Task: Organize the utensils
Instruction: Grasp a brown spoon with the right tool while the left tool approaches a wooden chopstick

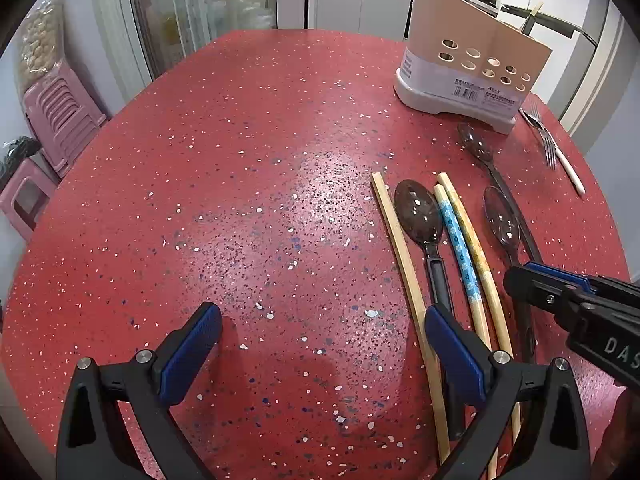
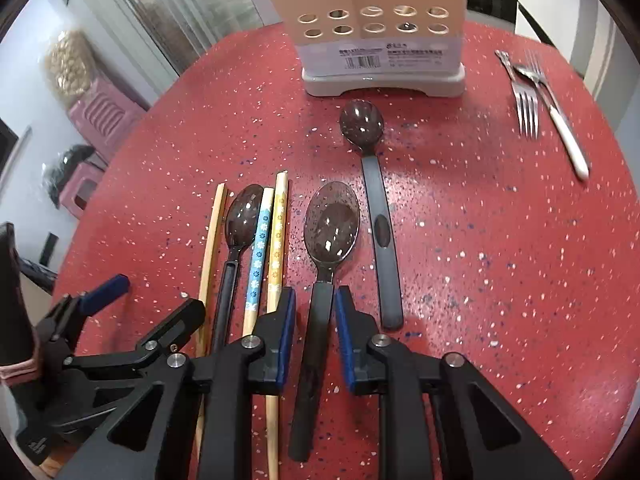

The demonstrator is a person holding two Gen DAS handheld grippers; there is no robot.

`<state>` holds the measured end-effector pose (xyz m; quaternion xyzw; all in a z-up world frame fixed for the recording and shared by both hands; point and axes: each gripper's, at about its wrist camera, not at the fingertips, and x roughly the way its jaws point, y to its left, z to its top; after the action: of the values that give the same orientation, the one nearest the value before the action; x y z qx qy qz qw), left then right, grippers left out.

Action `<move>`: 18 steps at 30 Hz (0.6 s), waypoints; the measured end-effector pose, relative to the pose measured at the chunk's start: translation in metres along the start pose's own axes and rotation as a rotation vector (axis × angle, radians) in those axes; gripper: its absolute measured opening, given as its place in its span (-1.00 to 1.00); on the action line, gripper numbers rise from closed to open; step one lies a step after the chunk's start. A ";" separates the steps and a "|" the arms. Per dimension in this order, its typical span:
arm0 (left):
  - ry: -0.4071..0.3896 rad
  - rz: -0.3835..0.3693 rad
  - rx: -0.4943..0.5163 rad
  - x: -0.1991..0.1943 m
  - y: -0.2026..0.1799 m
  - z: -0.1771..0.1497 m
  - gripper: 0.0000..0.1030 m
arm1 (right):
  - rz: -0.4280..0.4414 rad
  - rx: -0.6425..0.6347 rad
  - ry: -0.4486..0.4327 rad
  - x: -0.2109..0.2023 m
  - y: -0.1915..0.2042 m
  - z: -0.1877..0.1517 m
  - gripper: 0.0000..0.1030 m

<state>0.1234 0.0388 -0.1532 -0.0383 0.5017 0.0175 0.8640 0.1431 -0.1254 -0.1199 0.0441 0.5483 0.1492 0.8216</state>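
tabletop [image 2: 500, 260]: red speckled, fills both views.
utensil holder [image 2: 380, 40]: beige with round holes, grey base, top centre of the right wrist view.
right tongs [image 2: 315, 312]: low centre, jaws narrow, either side of the middle spoon's handle; contact of the pads cannot be told.
left tongs [image 1: 322, 332]: wide apart, nothing between them, over bare tabletop.
middle spoon [image 2: 331, 228]: dark, centre, bowl pointing up-frame.
chopsticks [image 2: 266, 240]: left of that spoon, beside another spoon.
forks [image 2: 528, 108]: upper right.
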 end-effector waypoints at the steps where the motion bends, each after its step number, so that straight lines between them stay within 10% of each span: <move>1: 0.001 -0.001 -0.002 0.000 0.000 0.001 1.00 | -0.014 -0.016 -0.001 0.001 0.003 0.000 -0.60; 18: 0.025 -0.008 -0.008 0.008 -0.004 0.010 1.00 | -0.116 -0.177 0.011 -0.003 -0.003 -0.005 -0.75</move>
<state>0.1369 0.0355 -0.1551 -0.0441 0.5122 0.0157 0.8576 0.1379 -0.1294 -0.1199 -0.0614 0.5391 0.1495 0.8266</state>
